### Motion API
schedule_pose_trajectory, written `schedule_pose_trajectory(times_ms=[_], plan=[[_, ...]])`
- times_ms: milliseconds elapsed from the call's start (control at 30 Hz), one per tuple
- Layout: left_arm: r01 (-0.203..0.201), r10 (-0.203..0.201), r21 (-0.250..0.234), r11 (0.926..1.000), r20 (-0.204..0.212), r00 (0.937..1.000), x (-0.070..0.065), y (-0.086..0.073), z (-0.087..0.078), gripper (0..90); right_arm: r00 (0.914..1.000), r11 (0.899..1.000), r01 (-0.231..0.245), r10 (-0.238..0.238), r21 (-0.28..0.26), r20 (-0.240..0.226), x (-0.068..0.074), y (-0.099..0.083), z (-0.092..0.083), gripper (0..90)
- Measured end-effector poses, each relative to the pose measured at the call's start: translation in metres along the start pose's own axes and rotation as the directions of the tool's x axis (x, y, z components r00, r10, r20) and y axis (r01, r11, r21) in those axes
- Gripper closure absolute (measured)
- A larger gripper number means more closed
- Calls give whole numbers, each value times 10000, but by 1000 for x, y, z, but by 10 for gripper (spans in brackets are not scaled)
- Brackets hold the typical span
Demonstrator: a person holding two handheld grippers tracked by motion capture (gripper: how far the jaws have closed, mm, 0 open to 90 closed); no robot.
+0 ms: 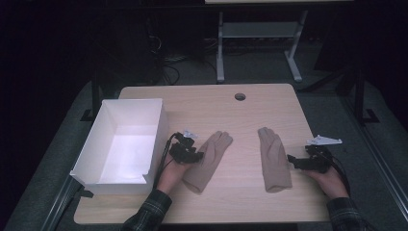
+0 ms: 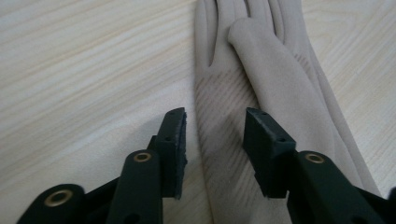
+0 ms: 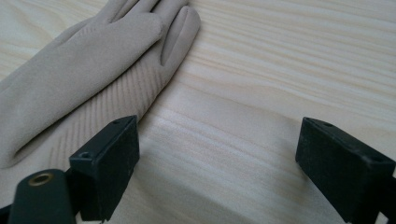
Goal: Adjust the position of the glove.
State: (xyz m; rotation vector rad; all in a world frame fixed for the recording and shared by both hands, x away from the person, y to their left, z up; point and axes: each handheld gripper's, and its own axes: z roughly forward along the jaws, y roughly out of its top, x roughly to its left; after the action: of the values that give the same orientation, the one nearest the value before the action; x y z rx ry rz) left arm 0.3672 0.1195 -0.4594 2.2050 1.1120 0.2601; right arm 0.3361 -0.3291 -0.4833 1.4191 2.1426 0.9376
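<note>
Two beige gloves lie flat on the wooden table (image 1: 240, 202), fingers pointing away from me. My left gripper (image 1: 196, 155) sits low at the left glove (image 1: 208, 161); in the left gripper view its jaws stand partly apart (image 2: 215, 135) over the near left edge of that glove (image 2: 261, 60), with ribbed fabric in the gap and no pad pressing on it. My right gripper (image 1: 291, 160) rests to the right of the right glove (image 1: 273, 159). Its jaws are spread wide (image 3: 217, 158) over bare wood, the left one just beside the glove's ribbed cuff (image 3: 93, 60).
A white open box (image 1: 96, 130) stands at the table's left edge, close beside my left hand. A round cable hole (image 1: 239, 96) sits near the far edge. Beyond the table are a desk frame and cables on dark floor.
</note>
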Motion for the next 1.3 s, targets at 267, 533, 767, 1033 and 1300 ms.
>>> schedule_pose_trajectory(times_ms=[267, 533, 767, 1033, 1300], plan=[[71, -74, 76, 9999, 445, 9990, 1, 0, 1, 833, 10000, 10000, 53, -53, 8, -51, 0, 0, 0, 128], [203, -203, 16, 9998, 477, 9987, 1, 1, 1, 845, 9995, 9996, 245, -243, 137, -206, 2, 1, -2, 163], [203, -203, 5, 9998, 453, 9988, 1, 0, 2, 843, 9877, 9986, 348, -405, -402, -1509, 11, 12, -17, 811], [209, -206, -70, 9998, 425, 9989, 0, 0, 2, 843, 9636, 9937, 1117, -1092, -36, -2442, 30, 23, -2, 898], [122, -120, -38, 9999, 359, 9993, -1, 0, 2, 843, 9386, 9843, 1749, -1591, 247, -3060, 46, 24, 10, 900]])
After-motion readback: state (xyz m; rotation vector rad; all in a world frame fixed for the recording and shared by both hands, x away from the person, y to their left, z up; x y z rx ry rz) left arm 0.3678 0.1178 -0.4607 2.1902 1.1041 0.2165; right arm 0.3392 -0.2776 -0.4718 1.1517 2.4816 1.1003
